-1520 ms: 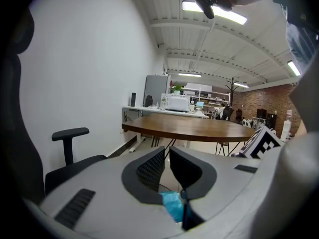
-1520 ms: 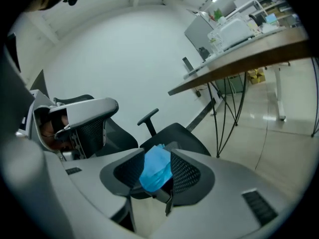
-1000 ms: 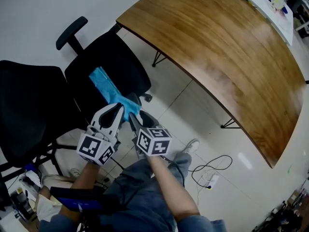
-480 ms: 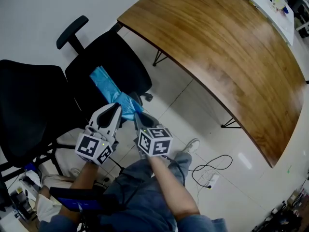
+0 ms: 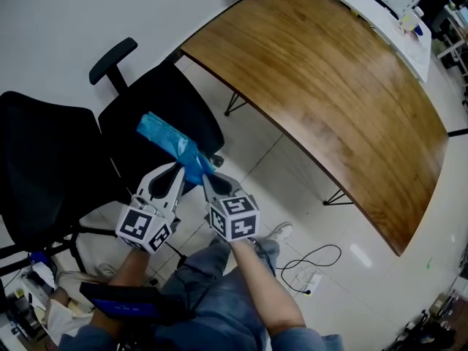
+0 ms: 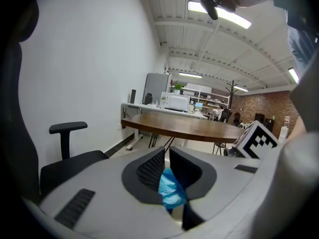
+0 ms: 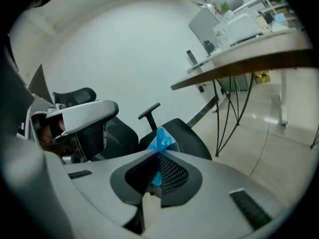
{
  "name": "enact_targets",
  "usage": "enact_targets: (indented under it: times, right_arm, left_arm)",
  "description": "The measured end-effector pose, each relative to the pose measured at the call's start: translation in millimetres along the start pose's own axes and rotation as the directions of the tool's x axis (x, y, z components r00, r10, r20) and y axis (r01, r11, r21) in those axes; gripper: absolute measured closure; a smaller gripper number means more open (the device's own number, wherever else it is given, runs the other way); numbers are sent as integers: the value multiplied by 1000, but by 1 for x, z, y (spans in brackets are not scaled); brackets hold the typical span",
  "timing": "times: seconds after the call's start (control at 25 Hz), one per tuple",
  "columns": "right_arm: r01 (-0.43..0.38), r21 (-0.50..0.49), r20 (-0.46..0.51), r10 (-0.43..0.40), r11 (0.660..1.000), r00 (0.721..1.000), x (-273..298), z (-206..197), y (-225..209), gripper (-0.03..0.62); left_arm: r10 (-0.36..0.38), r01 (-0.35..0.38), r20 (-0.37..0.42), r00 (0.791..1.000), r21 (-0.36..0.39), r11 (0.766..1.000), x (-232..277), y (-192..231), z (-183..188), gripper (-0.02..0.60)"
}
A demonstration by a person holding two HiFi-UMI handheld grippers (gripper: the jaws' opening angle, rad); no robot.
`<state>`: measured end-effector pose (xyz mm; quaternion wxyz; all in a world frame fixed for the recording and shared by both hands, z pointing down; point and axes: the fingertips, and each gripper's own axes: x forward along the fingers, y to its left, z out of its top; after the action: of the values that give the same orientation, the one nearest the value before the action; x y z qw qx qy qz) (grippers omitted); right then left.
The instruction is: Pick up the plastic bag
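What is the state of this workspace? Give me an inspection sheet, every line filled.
Surface: black chair seat lies below the bag; contact unclear.
Job's things: blue plastic bag, stretched from both claws out over the seat.
Clutter: unclear items on the floor by the chairs.
Claws: left claw shut on the bag; right claw has just closed on it.
Cables: black cable and power strip on the floor.
Surroundings: wooden table, second black chair, white wall.

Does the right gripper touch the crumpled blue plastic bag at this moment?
Touching. In the right gripper view the right gripper has just closed its jaws on the crumpled blue plastic bag, which sticks out above them.
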<state>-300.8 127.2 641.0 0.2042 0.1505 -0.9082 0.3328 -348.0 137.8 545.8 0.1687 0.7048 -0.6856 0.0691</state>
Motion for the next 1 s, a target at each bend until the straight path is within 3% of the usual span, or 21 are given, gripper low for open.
enact_targets:
  times: [0.16, 0.44, 0.64, 1.0]
  right_arm:
    - [-14, -172, -14, 11, 985, 1000, -8, 33, 12, 594]
    - [-13, -421, -6, 11, 907, 1000, -23, 101, 31, 594]
    - [25, -507, 46, -3, 862, 999, -43, 152, 33, 594]
    - [78, -570, 194, 41, 818, 980, -88, 257, 53, 594]
  left_arm:
    - [-2, 2, 26, 1000, -15, 1000, -1, -2, 15, 540]
    - [-9, 12, 113, 994, -23, 1000, 3, -11, 62, 540]
    - [-36, 39, 178, 983, -10, 999, 16, -20, 100, 540]
    - [-94, 88, 310, 946, 34, 996, 31, -43, 187, 540]
